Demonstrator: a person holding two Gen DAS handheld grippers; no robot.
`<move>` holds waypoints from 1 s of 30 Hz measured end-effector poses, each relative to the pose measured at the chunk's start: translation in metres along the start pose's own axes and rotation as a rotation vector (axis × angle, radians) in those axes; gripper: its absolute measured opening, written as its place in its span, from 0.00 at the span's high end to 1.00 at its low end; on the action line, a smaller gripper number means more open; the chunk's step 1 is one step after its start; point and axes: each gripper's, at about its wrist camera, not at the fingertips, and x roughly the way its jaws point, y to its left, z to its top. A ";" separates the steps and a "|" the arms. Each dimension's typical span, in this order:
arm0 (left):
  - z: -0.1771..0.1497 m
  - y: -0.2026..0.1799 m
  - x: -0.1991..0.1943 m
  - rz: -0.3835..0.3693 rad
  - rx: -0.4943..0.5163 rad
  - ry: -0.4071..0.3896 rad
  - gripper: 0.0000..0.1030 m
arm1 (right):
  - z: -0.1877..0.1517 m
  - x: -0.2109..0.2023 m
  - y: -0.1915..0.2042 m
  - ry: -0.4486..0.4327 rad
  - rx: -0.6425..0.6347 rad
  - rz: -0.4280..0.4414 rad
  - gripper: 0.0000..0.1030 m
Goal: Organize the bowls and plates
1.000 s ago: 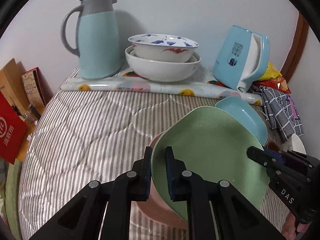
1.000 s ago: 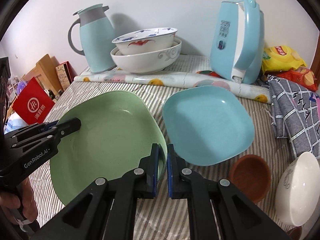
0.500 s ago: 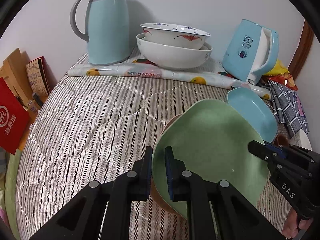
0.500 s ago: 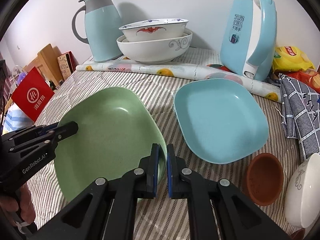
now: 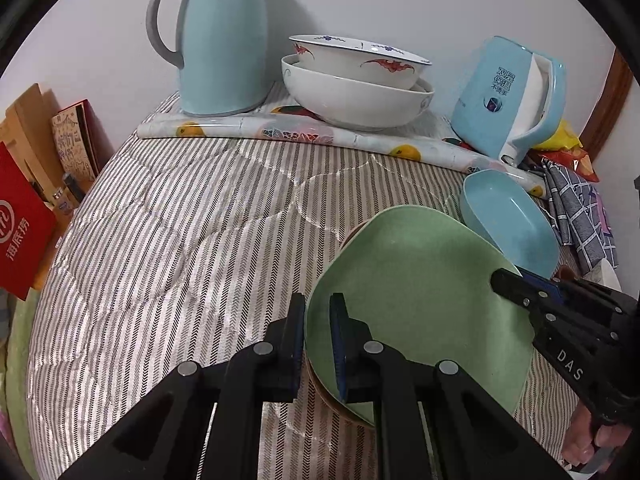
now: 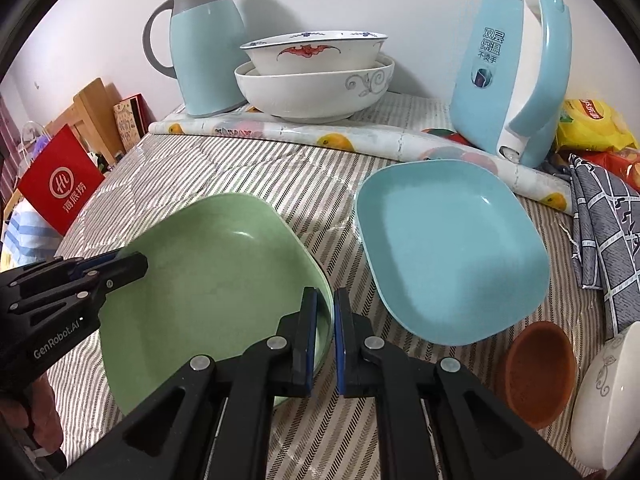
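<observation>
- Step in hand: stacking — the green plate is carried by both hand-held grippers and sits low over a brown dish, whose rim peeks out along the plate's left and lower edges in the left wrist view.
- The left hand-held gripper is clenched on the plate's near rim, lower centre of its frame; the right hand-held gripper is clenched on the opposite rim, lower centre of its own frame.
- The plate lies at lower centre-left of the right wrist view, just beside the blue plate, which rests on the striped tabletop.
- Whether the green plate already rests fully on the brown dish I cannot tell — the gap underneath is hidden.
- Next move, as I judge it: settle the plate flat and centred on the dish, then let go with both sides evenly so it does not tip.
- Still loose at lower right of the right wrist view: a brown bowl and a white bowl.
- Two nested bowls stand at upper centre.
</observation>
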 end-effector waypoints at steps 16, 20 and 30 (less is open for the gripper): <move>0.006 -0.015 -0.029 -0.011 0.015 -0.055 0.58 | 0.002 -0.035 -0.011 -0.052 0.031 -0.007 0.64; 0.010 -0.025 -0.033 -0.013 0.019 -0.063 0.58 | 0.004 -0.049 -0.023 -0.072 0.045 -0.026 0.59; 0.036 -0.065 -0.022 -0.055 0.062 -0.085 0.57 | 0.010 -0.063 -0.086 -0.096 0.139 -0.092 0.53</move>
